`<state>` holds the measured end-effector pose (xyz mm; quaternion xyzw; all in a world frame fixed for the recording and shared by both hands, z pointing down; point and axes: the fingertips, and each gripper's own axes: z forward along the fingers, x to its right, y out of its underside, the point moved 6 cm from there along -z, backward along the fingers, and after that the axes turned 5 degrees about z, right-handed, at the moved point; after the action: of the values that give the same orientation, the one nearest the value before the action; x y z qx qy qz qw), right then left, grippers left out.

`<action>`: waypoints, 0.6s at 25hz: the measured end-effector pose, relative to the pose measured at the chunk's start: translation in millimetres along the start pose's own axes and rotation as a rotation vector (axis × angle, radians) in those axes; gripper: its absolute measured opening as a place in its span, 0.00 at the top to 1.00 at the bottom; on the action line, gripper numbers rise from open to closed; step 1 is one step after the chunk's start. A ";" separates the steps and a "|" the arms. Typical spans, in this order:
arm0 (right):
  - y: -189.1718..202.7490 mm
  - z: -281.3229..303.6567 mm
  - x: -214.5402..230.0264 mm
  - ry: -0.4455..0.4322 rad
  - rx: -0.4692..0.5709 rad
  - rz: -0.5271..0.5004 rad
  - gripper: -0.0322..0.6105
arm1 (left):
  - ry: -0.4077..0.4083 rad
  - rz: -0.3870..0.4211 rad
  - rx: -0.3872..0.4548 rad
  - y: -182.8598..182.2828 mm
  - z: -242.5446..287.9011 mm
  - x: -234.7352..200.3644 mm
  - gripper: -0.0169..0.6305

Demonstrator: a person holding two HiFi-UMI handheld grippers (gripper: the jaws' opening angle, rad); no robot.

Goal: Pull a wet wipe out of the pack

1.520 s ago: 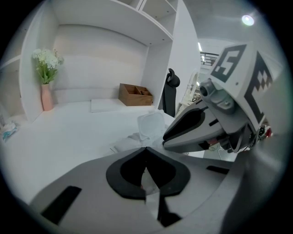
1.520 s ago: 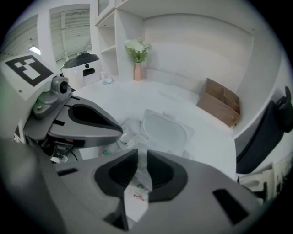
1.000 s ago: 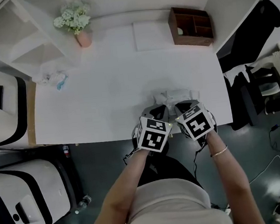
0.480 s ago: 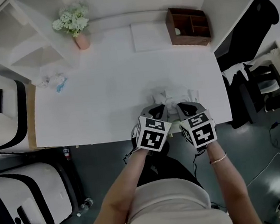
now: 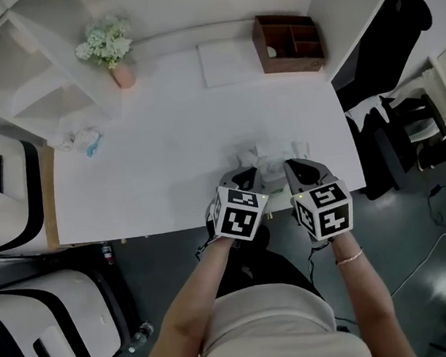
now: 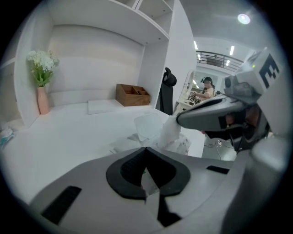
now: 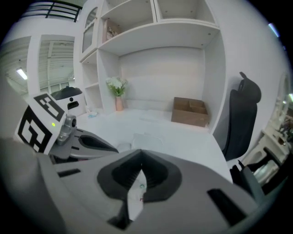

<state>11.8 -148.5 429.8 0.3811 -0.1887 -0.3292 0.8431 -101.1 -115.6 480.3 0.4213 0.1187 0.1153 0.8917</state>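
Pack [image 5: 262, 159] sits at near edge of table [image 5: 162, 133], between both grippers. Left gripper [image 6: 145, 170] pressed together on pack's near-left edge, pinning it. Right gripper [image 7: 138, 180] pinches wipe [image 6: 171, 131], tuft standing out of pack's opening. Wipe runs from pack up and right to right gripper; pull likely goes upward, away from left gripper.

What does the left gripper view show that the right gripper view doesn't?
Only the left gripper view: the wet wipe rising from the pack to the right gripper, and a distant person. Only the right gripper view: the right gripper's own jaws shut on that wipe, with the left gripper beside them. Both: the flower vase, the wooden organizer, the black chair and the white table.
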 end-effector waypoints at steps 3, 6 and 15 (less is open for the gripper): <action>-11.6 -11.3 1.8 0.011 0.054 0.006 0.94 | -0.002 0.007 -0.002 0.7 0.6 -0.6 0.98; -20.6 -23.2 3.6 0.020 0.091 0.017 0.94 | -0.003 0.013 -0.002 0.5 1.1 -0.7 0.98; -31.4 -57.6 6.5 0.020 0.207 0.133 0.94 | -0.009 0.022 -0.005 1.7 0.4 0.4 0.98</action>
<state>36.3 -138.6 369.4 0.4560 -0.2382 -0.2474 0.8210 -100.8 -114.7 481.9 0.4208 0.1098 0.1235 0.8920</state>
